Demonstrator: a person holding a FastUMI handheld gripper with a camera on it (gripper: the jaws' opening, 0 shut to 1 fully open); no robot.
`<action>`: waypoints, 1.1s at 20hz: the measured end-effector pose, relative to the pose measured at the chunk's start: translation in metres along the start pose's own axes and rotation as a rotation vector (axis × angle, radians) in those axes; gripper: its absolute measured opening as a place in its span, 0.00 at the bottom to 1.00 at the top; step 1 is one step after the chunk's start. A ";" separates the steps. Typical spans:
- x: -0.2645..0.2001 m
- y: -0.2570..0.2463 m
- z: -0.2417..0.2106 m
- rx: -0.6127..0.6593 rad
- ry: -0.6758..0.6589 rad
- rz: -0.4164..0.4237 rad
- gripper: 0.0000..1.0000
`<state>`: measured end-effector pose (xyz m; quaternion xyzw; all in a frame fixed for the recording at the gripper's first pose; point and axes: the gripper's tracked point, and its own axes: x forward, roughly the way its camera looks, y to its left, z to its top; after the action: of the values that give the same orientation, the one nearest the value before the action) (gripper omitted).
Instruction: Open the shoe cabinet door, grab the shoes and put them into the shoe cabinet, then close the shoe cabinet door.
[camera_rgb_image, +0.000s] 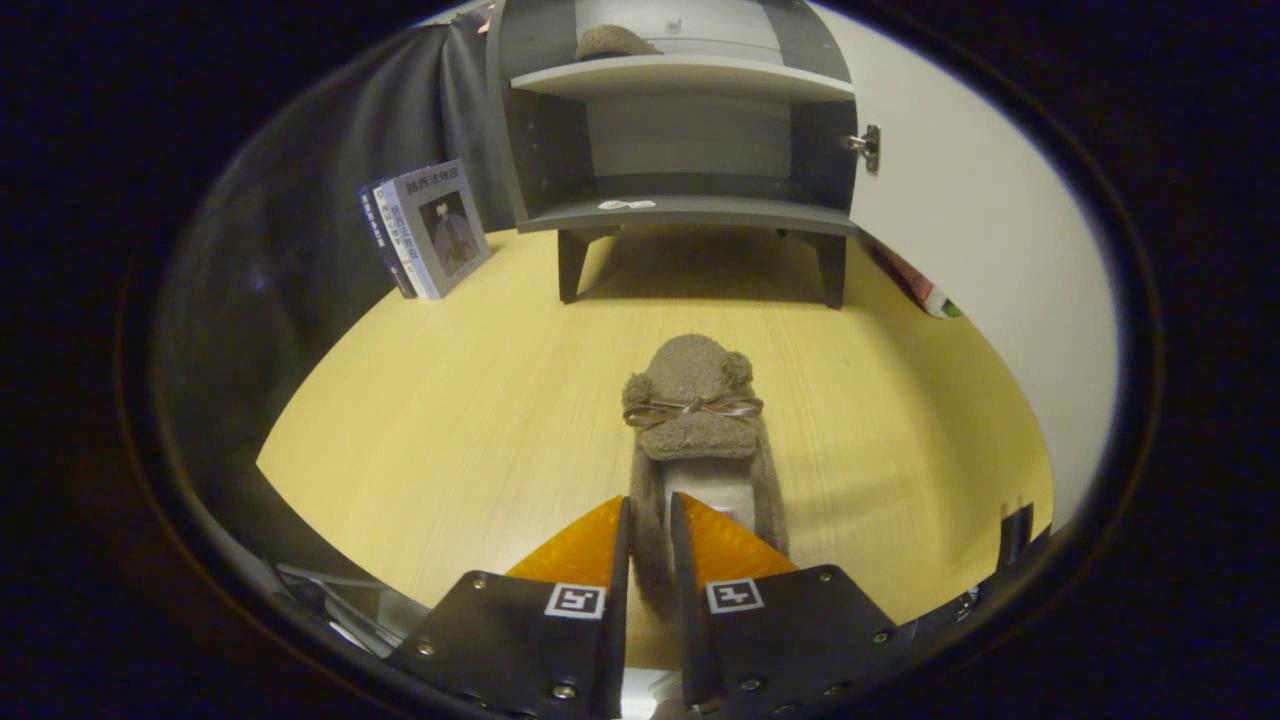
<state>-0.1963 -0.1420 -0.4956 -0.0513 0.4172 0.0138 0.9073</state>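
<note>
A fuzzy brown slipper (693, 420) with a ribbon bow points away from me over the light wooden floor (470, 400). My gripper (650, 545) is shut on the slipper's left side wall near the heel, both fingers pressing the fuzzy edge. Beyond the slipper stands the grey shoe cabinet (685, 130) on short legs, with its white door (980, 220) swung open to the right. A second brown slipper (612, 42) lies on the cabinet's upper shelf. The lower shelf (690, 210) holds just a small white tag.
A few books (428, 230) lean against the dark cloth wall left of the cabinet. A red and green object (920, 285) lies on the floor behind the open door. Dark gear sits by the floor's near corners beside my fingers.
</note>
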 end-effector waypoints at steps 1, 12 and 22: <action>0.005 0.000 -0.001 -0.002 0.011 -0.002 0.23; 0.055 0.005 0.024 0.051 -0.037 -0.039 0.23; 0.064 0.002 0.029 0.039 -0.017 -0.105 0.01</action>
<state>-0.1323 -0.1384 -0.5256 -0.0553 0.4063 -0.0417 0.9111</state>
